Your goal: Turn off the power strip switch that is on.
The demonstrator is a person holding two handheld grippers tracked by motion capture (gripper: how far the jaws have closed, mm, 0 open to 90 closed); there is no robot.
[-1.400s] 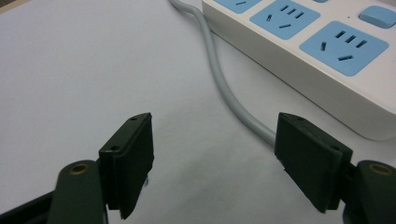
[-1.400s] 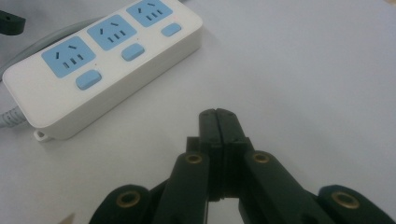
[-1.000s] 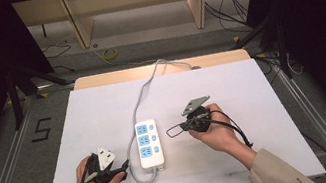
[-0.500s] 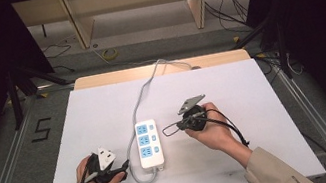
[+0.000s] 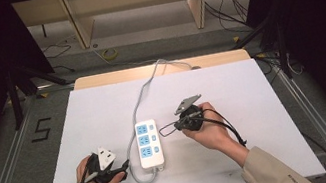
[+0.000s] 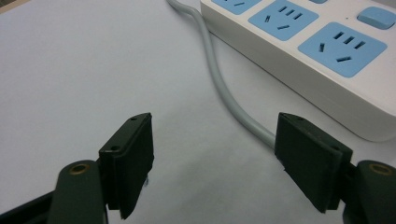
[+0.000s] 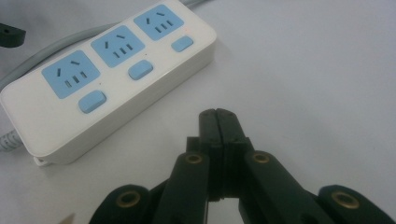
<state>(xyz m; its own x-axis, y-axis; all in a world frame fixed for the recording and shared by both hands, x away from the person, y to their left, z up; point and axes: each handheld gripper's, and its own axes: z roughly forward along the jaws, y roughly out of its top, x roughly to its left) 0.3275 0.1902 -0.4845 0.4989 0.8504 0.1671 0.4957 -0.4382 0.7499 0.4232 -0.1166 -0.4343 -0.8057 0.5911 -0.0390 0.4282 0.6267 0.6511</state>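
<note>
A white counter carries everything, its surface bare apart from 1 power strip and the 2 hands working over it. The power strip lies near the counter's middle, lengthwise toward the person, white with 3 blue sockets and a blue switch beside each. Its grey cord leaves the near end, loops back along the strip's left side and runs off the far edge of the counter.

The right claw is held in the person's right hand, just right of the strip and pointing at it; in the right gripper view its 2 black jaws are pressed flat together with nothing between them, tips above the counter near the strip's side. The left claw sits in the left hand at the near left, beside the strip's near end. In the left gripper view its jaws stand wide apart and empty, the cord curving past between them on the counter beyond.
</note>
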